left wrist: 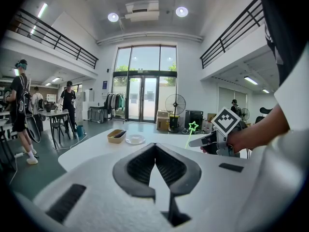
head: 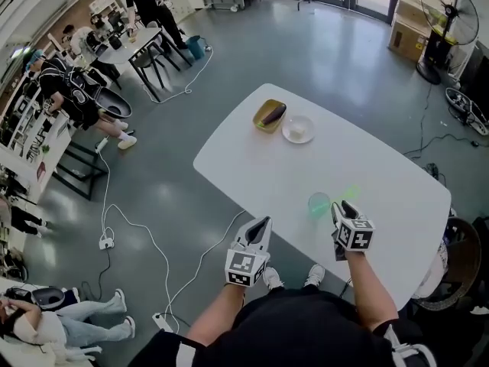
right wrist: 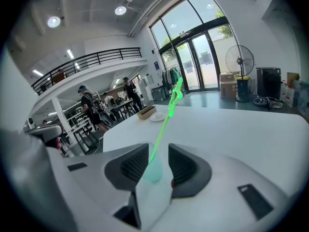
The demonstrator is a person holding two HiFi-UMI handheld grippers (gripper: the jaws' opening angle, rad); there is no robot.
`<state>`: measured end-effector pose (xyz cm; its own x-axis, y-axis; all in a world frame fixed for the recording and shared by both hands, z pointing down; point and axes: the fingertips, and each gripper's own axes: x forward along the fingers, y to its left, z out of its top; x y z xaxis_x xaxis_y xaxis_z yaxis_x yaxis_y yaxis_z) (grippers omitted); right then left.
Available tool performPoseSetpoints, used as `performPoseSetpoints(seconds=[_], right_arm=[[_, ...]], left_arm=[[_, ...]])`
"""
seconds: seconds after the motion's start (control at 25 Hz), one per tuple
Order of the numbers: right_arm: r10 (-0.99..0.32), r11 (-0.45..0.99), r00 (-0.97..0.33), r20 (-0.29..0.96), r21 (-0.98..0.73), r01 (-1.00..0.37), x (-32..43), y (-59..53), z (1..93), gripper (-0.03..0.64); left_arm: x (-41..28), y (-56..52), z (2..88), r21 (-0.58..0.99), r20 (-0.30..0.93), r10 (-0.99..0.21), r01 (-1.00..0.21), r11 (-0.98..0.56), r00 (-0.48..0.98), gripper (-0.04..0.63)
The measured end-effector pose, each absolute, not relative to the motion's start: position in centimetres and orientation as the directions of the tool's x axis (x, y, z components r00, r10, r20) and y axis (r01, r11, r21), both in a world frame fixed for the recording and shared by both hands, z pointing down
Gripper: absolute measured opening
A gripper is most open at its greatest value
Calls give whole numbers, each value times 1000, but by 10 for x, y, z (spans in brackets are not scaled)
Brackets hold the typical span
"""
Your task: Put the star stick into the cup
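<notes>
A translucent green cup [head: 318, 203] stands near the front edge of the white table [head: 397, 197]. The green star stick [head: 348, 193] leans out of it toward the right. In the right gripper view the cup [right wrist: 153, 170] sits just beyond my right gripper [right wrist: 158, 151], and the stick [right wrist: 166, 117] rises from it between the jaws without touching either pad. That gripper [head: 341, 207] is open, right beside the cup. My left gripper [head: 265, 222] hangs off the table's front edge, shut and empty [left wrist: 154, 146]. The star [left wrist: 192, 127] shows in the left gripper view too.
A yellow bowl holding an eggplant [head: 269, 116] and a white dish [head: 298, 128] sit at the table's far end. People and tables [head: 122, 52] are far left, with cables on the floor [head: 107, 239]. A fan [head: 447, 14] stands at back right.
</notes>
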<state>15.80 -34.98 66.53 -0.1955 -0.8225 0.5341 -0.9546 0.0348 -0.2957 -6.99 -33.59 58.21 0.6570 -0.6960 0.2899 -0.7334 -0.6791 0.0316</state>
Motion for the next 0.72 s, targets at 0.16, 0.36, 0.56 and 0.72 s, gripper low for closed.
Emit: performPoseSetpoints(seconds=[0.16, 0.36, 0.56, 0.72], right_arm=[[-835, 93, -216, 505, -258, -962, 150, -337, 643, 121], [-856, 193, -253, 451, -175, -965, 137, -327, 603, 113], [-899, 204, -251, 359, -163, -965, 133, -326, 558, 72], [-926, 213, -245, 286, -140, -967, 128, -324, 530, 24]], left_arm=[[-66, -335, 582, 33, 288, -696, -733, -680, 658, 0], [-66, -335, 576, 30, 275, -694, -727, -686, 666, 0], [-63, -332, 570, 30, 262, -692, -722, -691, 673, 0], [-57, -330, 561, 28, 240, -692, -717, -696, 681, 0]])
